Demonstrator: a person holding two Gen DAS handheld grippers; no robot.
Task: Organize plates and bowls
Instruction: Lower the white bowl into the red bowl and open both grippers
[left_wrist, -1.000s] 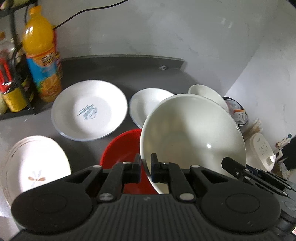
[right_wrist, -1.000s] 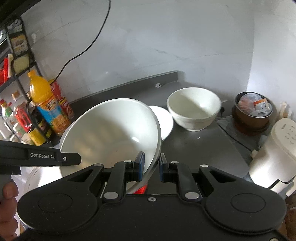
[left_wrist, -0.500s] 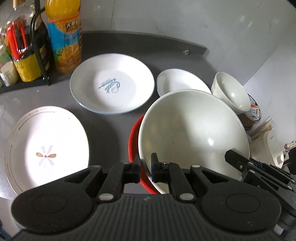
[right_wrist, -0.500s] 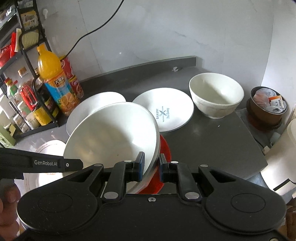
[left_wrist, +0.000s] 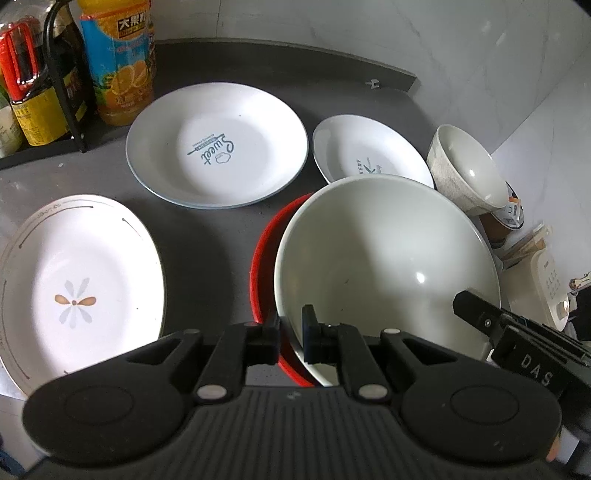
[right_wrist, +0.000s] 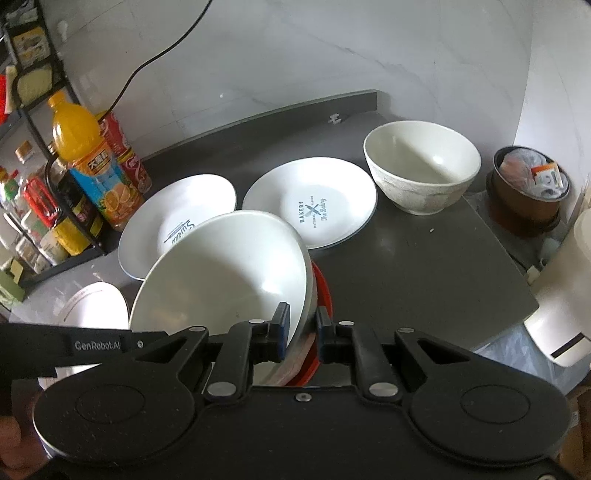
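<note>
A large white bowl (left_wrist: 384, 258) hangs tilted just over a red bowl (left_wrist: 264, 254) on the dark counter. My left gripper (left_wrist: 291, 334) is shut on its near rim, and my right gripper (right_wrist: 300, 334) is shut on the rim of the same large white bowl (right_wrist: 225, 273) from the other side. The red bowl (right_wrist: 322, 291) peeks out beneath it. Around them lie a "Sweet" plate (left_wrist: 218, 144), a "Bakery" plate (right_wrist: 314, 201), a flower-patterned plate (left_wrist: 77, 288) and a smaller white bowl (right_wrist: 421, 170).
A rack of bottles (left_wrist: 33, 85) and an orange juice bottle (right_wrist: 92, 162) stand at the back left. A brown container of scraps (right_wrist: 528, 188) and a white appliance (right_wrist: 565, 295) sit off the counter's right edge. A person's hand (right_wrist: 9, 435) holds the left gripper.
Both grippers have lowered the large white bowl toward the red bowl, and the views now look further down onto the counter.
</note>
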